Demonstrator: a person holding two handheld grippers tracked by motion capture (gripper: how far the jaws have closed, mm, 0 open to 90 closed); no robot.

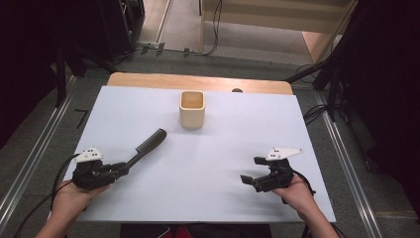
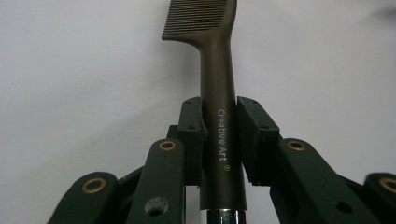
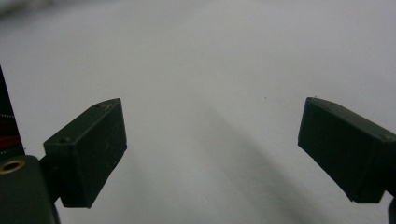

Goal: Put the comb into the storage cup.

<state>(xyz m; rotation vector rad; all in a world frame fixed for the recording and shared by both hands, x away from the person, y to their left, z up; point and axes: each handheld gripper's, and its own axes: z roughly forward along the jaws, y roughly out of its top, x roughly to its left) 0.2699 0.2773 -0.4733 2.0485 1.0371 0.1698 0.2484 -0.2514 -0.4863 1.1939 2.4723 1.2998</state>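
left gripper (image 2: 219, 135) up close: its jaws are clamped on the handle of a dark comb (image 2: 217, 93), pads pressing both sides, the "creative art" lettering running between them and the teeth sticking out ahead. from the high view the same gripper (image 1: 121, 168) sits at the near left of the white worktop (image 1: 223, 163) with the comb (image 1: 148, 145) angled away toward the middle, teeth end resting on the surface. right gripper (image 1: 250, 171) is at the near right, jaws wide apart with nothing between them, just bare worktop (image 3: 210, 70) ahead. a beige square cup (image 1: 192, 109) stands upright near the far edge, well apart from both grippers.
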